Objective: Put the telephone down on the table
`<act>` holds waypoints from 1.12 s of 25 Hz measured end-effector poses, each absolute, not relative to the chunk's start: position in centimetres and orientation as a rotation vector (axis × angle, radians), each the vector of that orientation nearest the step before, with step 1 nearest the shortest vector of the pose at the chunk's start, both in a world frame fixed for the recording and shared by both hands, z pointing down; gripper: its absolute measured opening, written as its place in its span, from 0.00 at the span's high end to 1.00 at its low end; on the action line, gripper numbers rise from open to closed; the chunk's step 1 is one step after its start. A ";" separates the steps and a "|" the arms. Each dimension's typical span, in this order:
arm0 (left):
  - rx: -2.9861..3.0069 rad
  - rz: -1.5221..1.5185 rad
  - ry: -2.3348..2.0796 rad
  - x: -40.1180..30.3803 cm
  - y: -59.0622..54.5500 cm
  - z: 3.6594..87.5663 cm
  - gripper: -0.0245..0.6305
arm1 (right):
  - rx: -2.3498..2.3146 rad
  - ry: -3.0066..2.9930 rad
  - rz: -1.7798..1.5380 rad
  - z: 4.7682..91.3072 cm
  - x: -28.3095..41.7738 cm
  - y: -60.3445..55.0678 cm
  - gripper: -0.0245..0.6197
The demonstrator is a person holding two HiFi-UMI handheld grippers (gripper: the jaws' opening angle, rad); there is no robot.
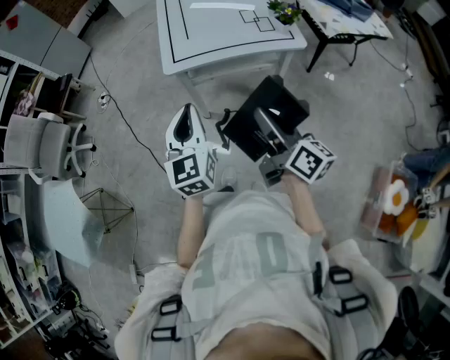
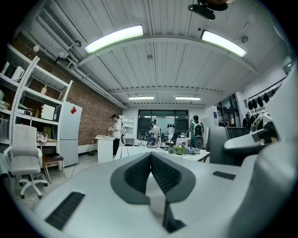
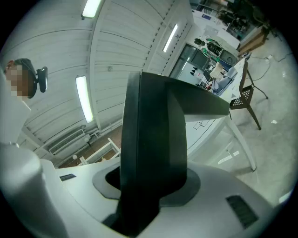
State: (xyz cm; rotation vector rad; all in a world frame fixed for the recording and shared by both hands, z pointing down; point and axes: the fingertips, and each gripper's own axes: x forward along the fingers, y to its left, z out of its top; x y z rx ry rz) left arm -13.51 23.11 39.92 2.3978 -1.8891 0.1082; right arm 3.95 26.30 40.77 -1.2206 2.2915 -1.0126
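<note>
The black telephone [image 1: 264, 119] hangs in the air above the grey floor, short of the white table [image 1: 211, 42], with my right gripper [image 1: 275, 151] shut on it. In the right gripper view the telephone [image 3: 153, 148] fills the space between the jaws of the right gripper [image 3: 149, 183], and the table [image 3: 205, 128] lies beyond it. My left gripper [image 1: 185, 116] is to the left of the telephone, apart from it. In the left gripper view the left gripper [image 2: 150, 169] is shut, its pads meeting with nothing between them.
The white table has black lines marked on it and a small plant [image 1: 285, 10] at its far right. A black-legged table [image 1: 344, 24] stands to its right. A white office chair [image 1: 49, 144] and shelves are at left, and a cable [image 1: 133, 133] crosses the floor. A person [image 2: 115, 135] stands far off.
</note>
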 end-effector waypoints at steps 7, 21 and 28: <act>2.392 0.105 -1.878 -13.8 22.9 40.0 0.95 | -1.216 2.230 -1.062 41.3 4.4 26.3 0.72; 2.394 0.070 -1.852 -16.5 19.7 40.5 0.95 | -1.231 2.199 -1.056 41.2 2.9 23.8 0.72; 2.372 0.054 -1.857 -20.7 16.4 41.2 0.95 | -1.295 2.167 -1.039 41.6 0.9 21.5 0.72</act>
